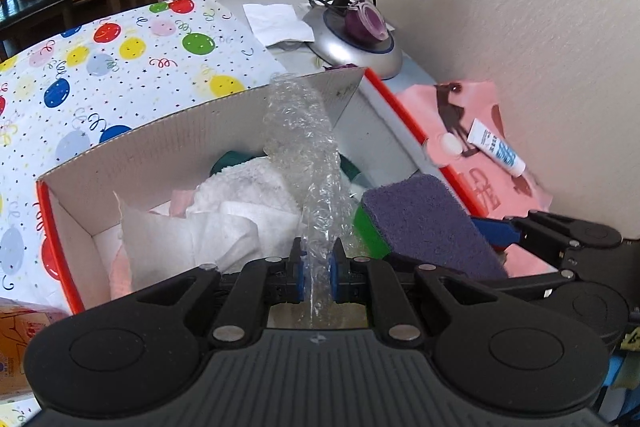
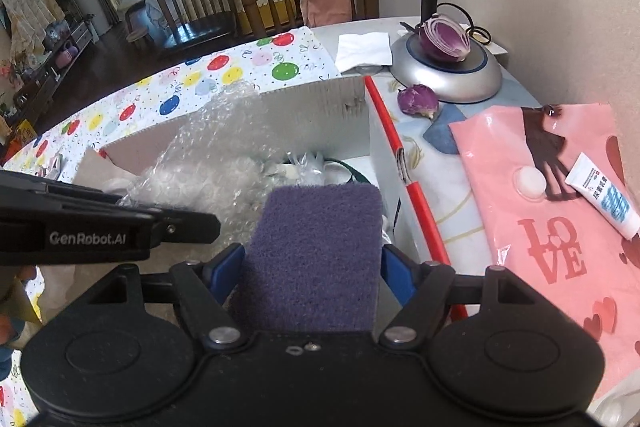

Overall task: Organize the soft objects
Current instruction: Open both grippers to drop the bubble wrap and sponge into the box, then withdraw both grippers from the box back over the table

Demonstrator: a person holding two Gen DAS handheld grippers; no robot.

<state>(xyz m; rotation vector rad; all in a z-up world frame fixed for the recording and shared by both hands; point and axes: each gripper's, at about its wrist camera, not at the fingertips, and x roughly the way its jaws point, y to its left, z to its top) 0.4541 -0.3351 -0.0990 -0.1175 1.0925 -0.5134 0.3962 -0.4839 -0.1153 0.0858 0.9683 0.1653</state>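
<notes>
— While the left gripper is pinching the bubble wrap over the box, what is the right one doing?
— Right gripper is clamping the purple sponge over the box's right end, beside the pink bag.

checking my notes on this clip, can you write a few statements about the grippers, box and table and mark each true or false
1. The left gripper pinches bubble wrap. True.
2. The right gripper is empty. False: it holds a purple scouring sponge.
3. The cardboard box already holds white cloths. True.
4. The cut red onion lies in the box. False: it sits on the lamp base.
5. A small tube lies on the pink bag. True.
</notes>
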